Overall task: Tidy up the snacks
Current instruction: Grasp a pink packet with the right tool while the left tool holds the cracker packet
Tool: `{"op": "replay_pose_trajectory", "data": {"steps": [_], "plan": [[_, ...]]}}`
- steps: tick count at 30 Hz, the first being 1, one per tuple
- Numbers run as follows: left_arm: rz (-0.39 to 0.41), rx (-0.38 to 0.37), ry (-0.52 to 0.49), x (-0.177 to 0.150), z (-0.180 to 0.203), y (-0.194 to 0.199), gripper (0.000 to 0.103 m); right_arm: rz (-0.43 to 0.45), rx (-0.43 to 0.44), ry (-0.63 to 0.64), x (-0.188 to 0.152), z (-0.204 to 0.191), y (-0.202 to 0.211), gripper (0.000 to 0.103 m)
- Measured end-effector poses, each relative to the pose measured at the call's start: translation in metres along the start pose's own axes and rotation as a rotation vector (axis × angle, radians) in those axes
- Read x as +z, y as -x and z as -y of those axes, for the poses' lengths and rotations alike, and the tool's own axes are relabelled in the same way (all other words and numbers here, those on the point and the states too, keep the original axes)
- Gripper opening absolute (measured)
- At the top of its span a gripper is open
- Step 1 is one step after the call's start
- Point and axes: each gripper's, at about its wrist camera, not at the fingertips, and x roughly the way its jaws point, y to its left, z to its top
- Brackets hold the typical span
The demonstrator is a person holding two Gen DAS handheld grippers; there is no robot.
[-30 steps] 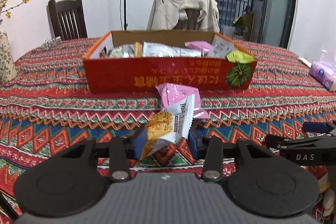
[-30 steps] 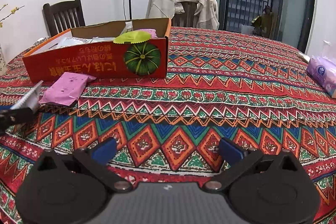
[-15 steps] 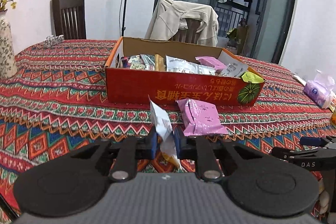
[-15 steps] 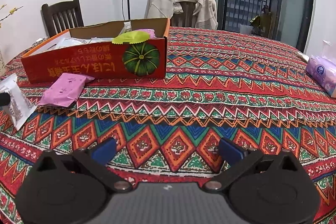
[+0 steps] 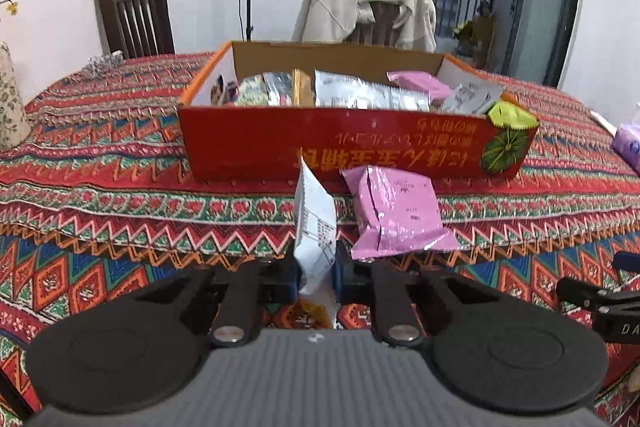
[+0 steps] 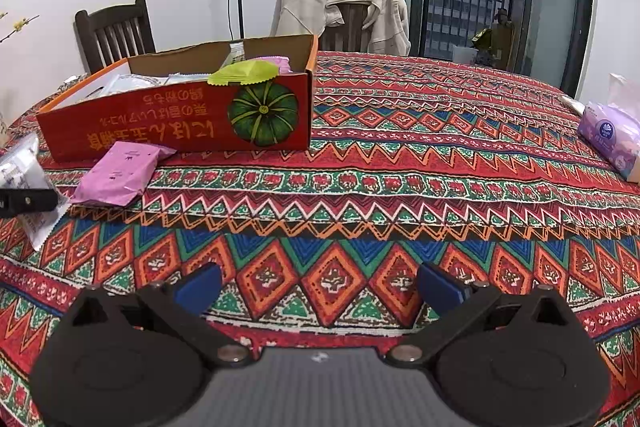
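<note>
My left gripper (image 5: 316, 273) is shut on a white snack packet (image 5: 314, 223), which stands upright on edge between the blue pads, lifted off the cloth. Just right of it a pink snack packet (image 5: 396, 213) lies flat on the patterned tablecloth, in front of the red cardboard box (image 5: 352, 151) that holds several packets. In the right wrist view the same box (image 6: 180, 125) sits at upper left with the pink packet (image 6: 118, 173) before it, and the white packet (image 6: 24, 183) shows at the left edge. My right gripper (image 6: 318, 287) is open above bare cloth, holding nothing.
A purple tissue pack (image 6: 610, 137) lies at the table's right side. A floral vase (image 5: 10, 103) stands at the far left. Two chairs stand behind the table, one a dark wooden chair (image 5: 134, 15), the other draped with a beige jacket (image 5: 366, 7).
The left jaws closed onto the white packet and turned it from face-on to edge-on. The left gripper then carried it closer to the box. The right gripper stayed still.
</note>
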Motion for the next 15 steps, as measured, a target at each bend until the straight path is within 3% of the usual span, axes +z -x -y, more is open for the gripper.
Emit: {"op": "replay_pose_trajectory", "data": {"steps": [5, 9, 15], "plan": [[0.068, 0.009, -0.019, 0.004, -0.004, 0.018, 0.016, 0.002, 0.006, 0.008, -0.001, 0.0, 0.002, 0.103], [0.115, 0.033, -0.062, 0.016, -0.018, 0.026, 0.016, 0.019, -0.006, 0.036, 0.001, -0.005, 0.005, 0.097], [0.176, 0.07, -0.002, 0.027, -0.052, 0.017, 0.016, 0.058, 0.04, 0.064, 0.023, -0.045, 0.015, 0.1]]}}
